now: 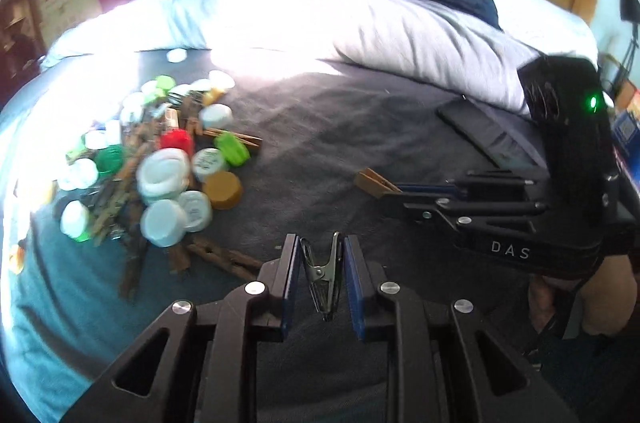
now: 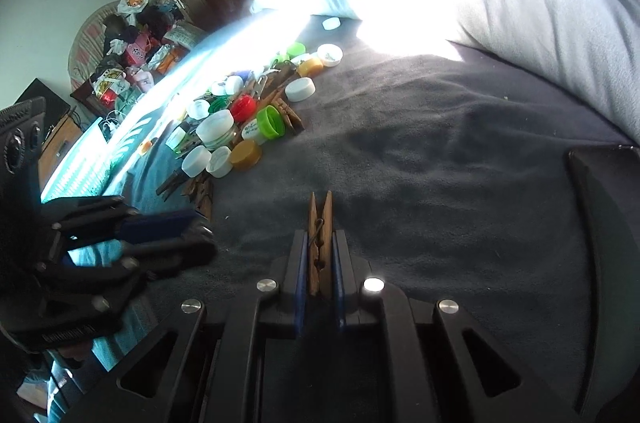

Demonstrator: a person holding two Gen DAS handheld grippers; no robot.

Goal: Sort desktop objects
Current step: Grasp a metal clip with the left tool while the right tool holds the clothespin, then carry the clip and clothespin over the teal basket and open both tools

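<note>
You're holding one clip per gripper, mid-sort.
Left gripper (image 1: 322,263) clamping metal clip (image 1: 322,275), right gripper (image 2: 320,263) clamping wooden clothespin (image 2: 320,243); next, carrying each to separate piles.

Left gripper (image 1: 322,255) angled down, jaws clamped on a metal clip (image 1: 323,273); right gripper (image 2: 320,247) angled down just beside it, jaws clamped on a wooden clothespin (image 2: 320,243), bare hand (image 1: 600,291) gripping its handle.
</note>
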